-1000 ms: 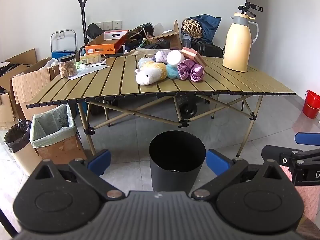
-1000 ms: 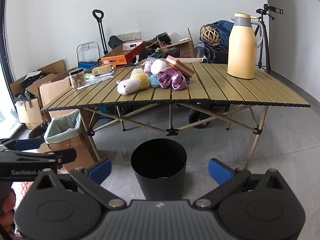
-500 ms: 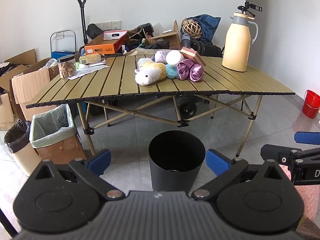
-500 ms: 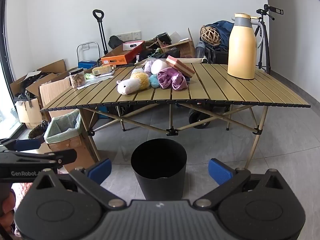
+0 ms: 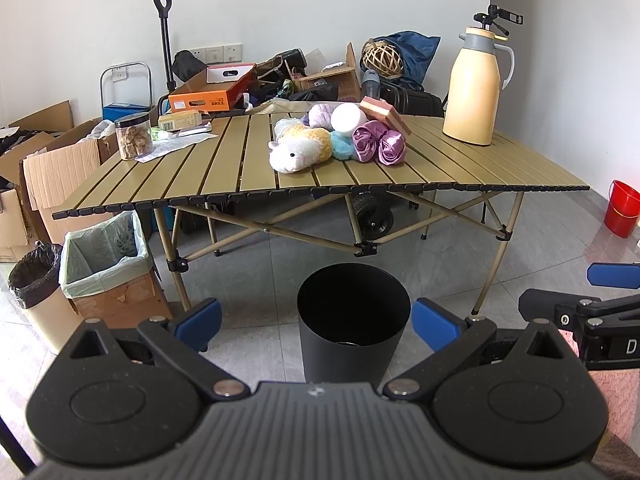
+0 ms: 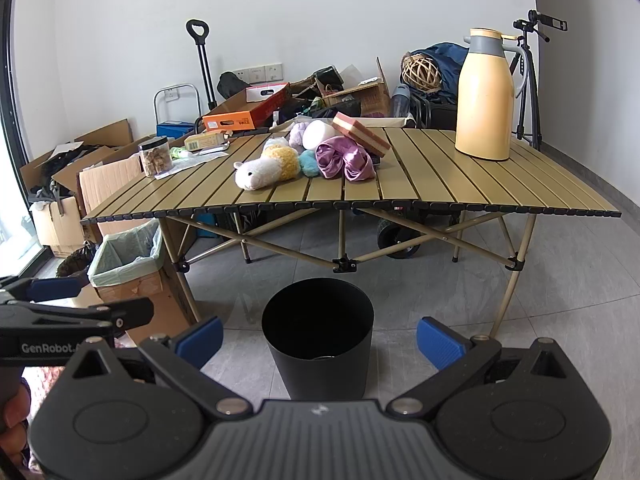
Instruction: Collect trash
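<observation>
- A folding table (image 5: 460, 168) of tan slats on crossed metal legs is seen standing on a grey tiled floor (image 6: 560, 280) before a white wall.
- On the table, a cluster is formed near the middle by a white and yellow plush toy (image 5: 298, 151), a purple satin bundle (image 5: 378, 145), a white roll (image 5: 346, 117) and a pink striped box (image 5: 385, 113) tilted on top.
- A tall cream thermos jug (image 5: 474, 88) is stood upright towards the table's right end; a clear jar (image 5: 133, 136) with a dark lid is placed at the left end on papers.
- A black round bin (image 5: 352, 328) is set on the floor in front of the table; something small may lie at its bottom, though it cannot be made out.
- A cardboard box lined with a pale green bag (image 5: 106, 264) is placed by the table's left leg, with a cream bin in a black liner (image 5: 34, 288) beside it.
- Cardboard boxes, an orange carton (image 5: 212, 90) and bags are piled along the wall; a red bucket (image 5: 622, 208) is seen at the right.
- The left gripper (image 5: 316, 320) is held with its blue pads wide apart and nothing between them; the right gripper (image 6: 320, 338) is likewise spread and empty.
</observation>
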`<state>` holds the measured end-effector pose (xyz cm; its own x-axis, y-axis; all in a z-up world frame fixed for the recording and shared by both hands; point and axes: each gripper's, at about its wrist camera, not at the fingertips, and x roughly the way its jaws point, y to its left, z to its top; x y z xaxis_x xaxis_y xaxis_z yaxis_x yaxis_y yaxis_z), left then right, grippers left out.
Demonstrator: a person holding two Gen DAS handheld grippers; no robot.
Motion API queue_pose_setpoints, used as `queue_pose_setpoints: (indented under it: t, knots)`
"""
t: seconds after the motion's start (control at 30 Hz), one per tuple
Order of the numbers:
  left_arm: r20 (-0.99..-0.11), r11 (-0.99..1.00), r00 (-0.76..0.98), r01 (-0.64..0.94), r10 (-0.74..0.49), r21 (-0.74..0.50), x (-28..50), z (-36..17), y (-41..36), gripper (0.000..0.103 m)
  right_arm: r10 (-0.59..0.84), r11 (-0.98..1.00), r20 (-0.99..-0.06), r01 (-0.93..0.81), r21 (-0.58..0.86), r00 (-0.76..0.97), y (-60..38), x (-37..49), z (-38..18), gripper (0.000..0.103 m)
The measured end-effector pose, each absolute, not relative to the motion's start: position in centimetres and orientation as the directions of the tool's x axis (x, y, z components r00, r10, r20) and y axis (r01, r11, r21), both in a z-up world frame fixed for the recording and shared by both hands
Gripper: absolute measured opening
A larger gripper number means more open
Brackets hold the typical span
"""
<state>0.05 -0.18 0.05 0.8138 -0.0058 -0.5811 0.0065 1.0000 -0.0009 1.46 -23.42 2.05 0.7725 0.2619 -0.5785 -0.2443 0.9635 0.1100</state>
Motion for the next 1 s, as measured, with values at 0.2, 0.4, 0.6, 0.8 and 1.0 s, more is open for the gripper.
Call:
queue_pose_setpoints:
  t: [0.2,0.4,0.6,0.8,1.0]
  knots:
    - [-0.58,1.0,0.815,0.007,-0.006,-0.001,0.01,0.05,-0.17,0.103,0.261,0.964,-0.578,-0.244,0.11,0.773,-23.41,1.46,2.05,0.103]
    - [-0.579,1.0,0.815,0.007,-0.006,-0.001,-0.01,0.04,-0.18,0.103,0.26,0.964,-0.576,-0.243,0.107,0.775,-23.45,1.4,2.18,0.103]
    - [-0.578,1.0,0.816,0.007,-0.006,-0.001,-0.02,0.03,-0.19,0.103,0.26,0.964,-0.576,-0.244,0.107,0.775,-23.45,1.41,2.19,0.103]
    - [-0.579,1.0,0.815,0.008,-0.007,-0.002,-0.1,0.57,-0.06,0.103,0.259,0.964,-0.575,-0.244,0.106,0.776,-23.43,1.34,2.16,0.103]
    - [-0.578,1.0,0.816,0.008,-0.008,-0.002,-0.12,0.57,-0.06,0.103,0.259,0.964,-0.574,-0.244,0.105,0.777,-23.37,1.5,2.57,0.103]
